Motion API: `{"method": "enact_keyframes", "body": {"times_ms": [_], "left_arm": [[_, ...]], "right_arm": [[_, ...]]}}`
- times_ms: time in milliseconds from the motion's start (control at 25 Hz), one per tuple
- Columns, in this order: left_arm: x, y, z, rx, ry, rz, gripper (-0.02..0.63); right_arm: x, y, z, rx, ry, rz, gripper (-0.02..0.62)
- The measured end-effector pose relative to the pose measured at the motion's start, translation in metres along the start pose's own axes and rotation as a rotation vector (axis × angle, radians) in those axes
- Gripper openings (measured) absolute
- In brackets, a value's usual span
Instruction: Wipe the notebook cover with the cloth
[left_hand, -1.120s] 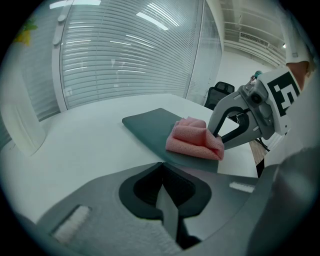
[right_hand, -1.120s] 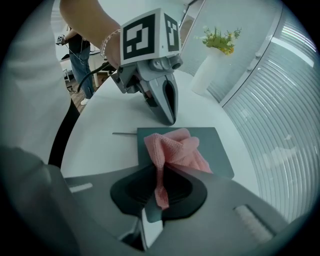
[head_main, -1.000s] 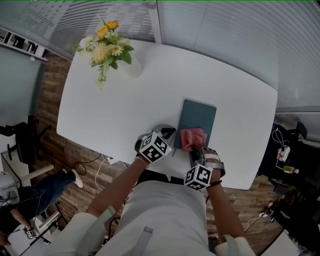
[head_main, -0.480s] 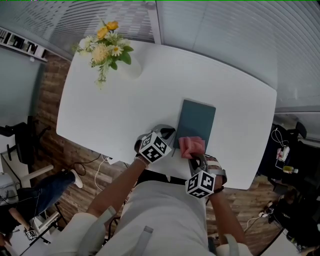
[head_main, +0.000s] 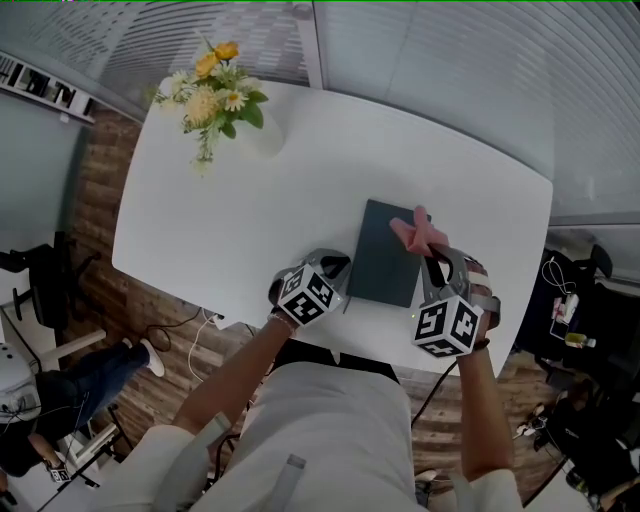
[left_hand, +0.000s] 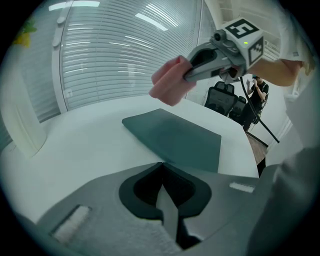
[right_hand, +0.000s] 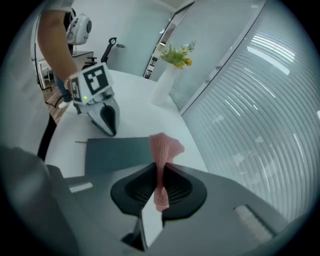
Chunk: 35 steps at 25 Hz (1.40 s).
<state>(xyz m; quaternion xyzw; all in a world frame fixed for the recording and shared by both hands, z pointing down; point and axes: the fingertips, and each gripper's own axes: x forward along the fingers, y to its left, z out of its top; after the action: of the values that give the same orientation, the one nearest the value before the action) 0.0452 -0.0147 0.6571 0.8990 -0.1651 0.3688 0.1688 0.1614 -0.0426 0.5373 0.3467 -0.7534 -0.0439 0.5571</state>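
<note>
- Having left the notebook (head_main: 383, 262), the cloth (head_main: 418, 232) is now pinched in the right gripper (head_main: 436, 262), raised above the cover's right edge.
- The left gripper (head_main: 333, 270) rests closed and empty beside the notebook; the wiping looks paused.

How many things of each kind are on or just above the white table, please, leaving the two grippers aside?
Notebooks: 1, the dark teal notebook, lying flat.
Cloths: 1, the pink cloth, held up in the right gripper.
Vases: 1, the vase of flowers.
Total: 3
</note>
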Motion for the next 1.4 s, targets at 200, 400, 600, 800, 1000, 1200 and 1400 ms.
{"method": "enact_keyframes", "body": {"times_ms": [200, 400, 600, 800, 1000, 1200, 1400], "left_arm": [[0.0, -0.001, 0.001, 0.0, -0.002, -0.001, 0.0], [0.0, 0.0, 0.001, 0.0, -0.002, 0.0, -0.002], [0.0, -0.001, 0.001, 0.008, -0.005, 0.004, -0.002], [-0.001, 0.0, 0.001, 0.014, -0.008, 0.01, -0.002], [0.0, -0.001, 0.0, 0.007, -0.005, 0.003, -0.002], [0.0, 0.0, 0.0, 0.005, -0.004, 0.003, 0.0], [0.0, 0.0, 0.0, 0.003, -0.003, 0.003, 0.0]], "right_arm": [[0.033, -0.042, -0.015, -0.107, 0.064, -0.109, 0.035], [0.074, -0.026, -0.034, -0.196, 0.14, -0.082, 0.035], [0.102, 0.016, -0.054, -0.186, 0.183, 0.043, 0.035], [0.104, 0.024, -0.056, -0.117, 0.124, 0.036, 0.022], [0.102, 0.026, -0.058, -0.106, 0.113, 0.006, 0.017], [0.097, 0.033, -0.057, -0.103, 0.124, 0.032, 0.029], [0.089, 0.045, -0.058, -0.11, 0.125, 0.057, 0.029]]}}
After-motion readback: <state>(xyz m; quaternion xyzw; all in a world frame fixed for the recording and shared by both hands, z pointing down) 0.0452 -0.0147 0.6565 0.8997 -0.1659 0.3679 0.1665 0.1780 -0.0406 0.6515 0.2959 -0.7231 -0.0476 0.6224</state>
